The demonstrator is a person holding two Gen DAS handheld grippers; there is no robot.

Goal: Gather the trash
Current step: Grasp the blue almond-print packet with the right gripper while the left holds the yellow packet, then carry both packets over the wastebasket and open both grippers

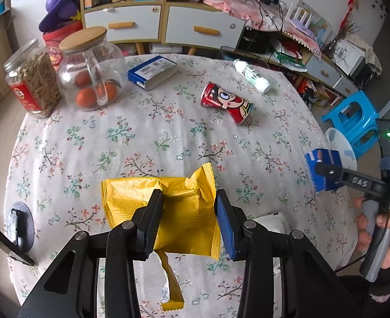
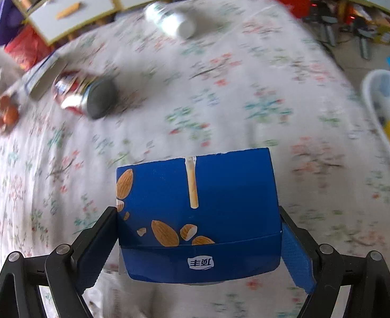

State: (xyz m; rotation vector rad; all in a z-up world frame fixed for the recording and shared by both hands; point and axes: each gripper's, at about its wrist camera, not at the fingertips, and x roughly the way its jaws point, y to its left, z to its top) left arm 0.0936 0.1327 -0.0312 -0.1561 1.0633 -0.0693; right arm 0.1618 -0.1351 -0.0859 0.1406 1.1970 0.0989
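My left gripper [image 1: 188, 198] is shut on a crumpled yellow snack wrapper [image 1: 179, 212] just above the flowered tablecloth [image 1: 142, 137]. My right gripper [image 2: 197, 217] is shut on a blue almond-print carton [image 2: 197, 209], held above the table; it also shows in the left wrist view [image 1: 323, 169] at the right edge. A red cartoon can [image 1: 225, 103] lies on its side mid-table, blurred in the right wrist view [image 2: 86, 95]. A white bottle [image 1: 252, 75] lies at the far edge [image 2: 171, 21]. A white bin [image 2: 388, 122] stands beside the table on the right.
A glass jar of oranges [image 1: 92, 71], a jar of seeds [image 1: 33, 79] and a blue-white box [image 1: 152, 71] stand at the table's far left. A blue stool [image 1: 354, 119] stands on the floor at right. White paper [image 1: 272, 224] lies near my left gripper.
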